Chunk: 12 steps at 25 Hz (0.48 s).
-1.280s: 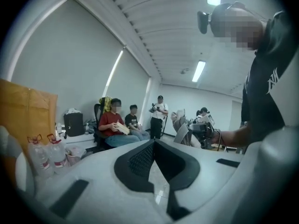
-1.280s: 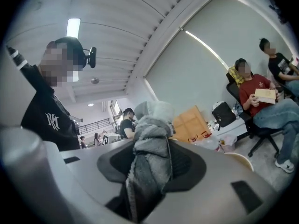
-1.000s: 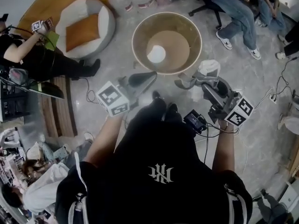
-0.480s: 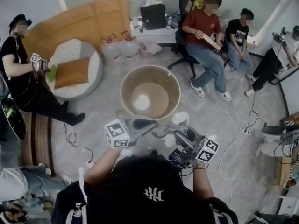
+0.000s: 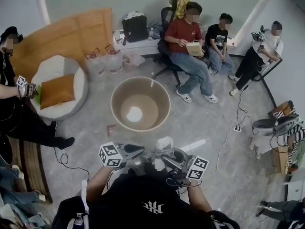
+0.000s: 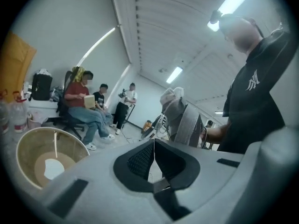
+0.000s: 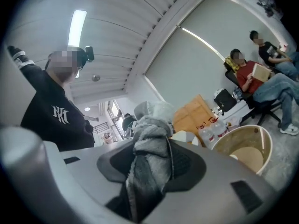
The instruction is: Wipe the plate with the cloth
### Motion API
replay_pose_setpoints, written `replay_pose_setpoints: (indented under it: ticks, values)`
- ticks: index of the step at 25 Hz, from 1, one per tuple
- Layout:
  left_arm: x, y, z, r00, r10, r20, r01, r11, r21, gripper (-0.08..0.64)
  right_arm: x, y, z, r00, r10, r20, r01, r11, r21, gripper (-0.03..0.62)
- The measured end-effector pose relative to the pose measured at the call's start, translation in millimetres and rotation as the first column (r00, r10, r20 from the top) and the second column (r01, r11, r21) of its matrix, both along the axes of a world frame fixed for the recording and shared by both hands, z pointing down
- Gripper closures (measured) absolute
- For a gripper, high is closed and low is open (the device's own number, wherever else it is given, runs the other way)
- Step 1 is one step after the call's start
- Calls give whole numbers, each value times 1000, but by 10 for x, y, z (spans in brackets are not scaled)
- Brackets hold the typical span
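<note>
plate (image 5: 134,113): white one, sitting on the floor of the round table (image 5: 162,95), a bit left of its middle, nothing touching it
left gripper (image 5: 141,149): on the near side of the table, well clear of the rim, jaws pressed together with nothing in them, tips pointing at the table
right gripper (image 5: 161,155): just beside the left one, also short of the table, jaws clamped tight on the cloth
cloth (image 5: 165,143): grey fuzzy bundle, bunched up and poking out past the jaw tips, nowhere near the plate
beanbag (image 5: 56,90): left of the table, orange cushion on it
seated people (image 5: 185,37): far side of the table
</note>
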<state>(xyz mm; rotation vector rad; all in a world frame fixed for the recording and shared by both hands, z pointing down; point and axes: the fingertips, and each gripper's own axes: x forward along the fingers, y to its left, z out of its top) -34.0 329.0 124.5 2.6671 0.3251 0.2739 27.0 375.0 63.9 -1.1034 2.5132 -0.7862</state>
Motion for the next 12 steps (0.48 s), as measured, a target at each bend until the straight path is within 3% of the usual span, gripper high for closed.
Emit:
replay_pose_setpoints:
  ticks: [4,8,12]
  values:
    - [40,235,34,996,87,5,-86,994,-65,554,6,101,128,1000,23,-4,-23,998,-56,433]
    - [131,360,291,988,103,119,-91,991,-97,554,27,30,184,1000,18,17,-16,996,-89,433]
    - [479,454,122,976,198,90,-186,974,-127,554,275,-176,144,999,-36,-31,32,994,-106,433]
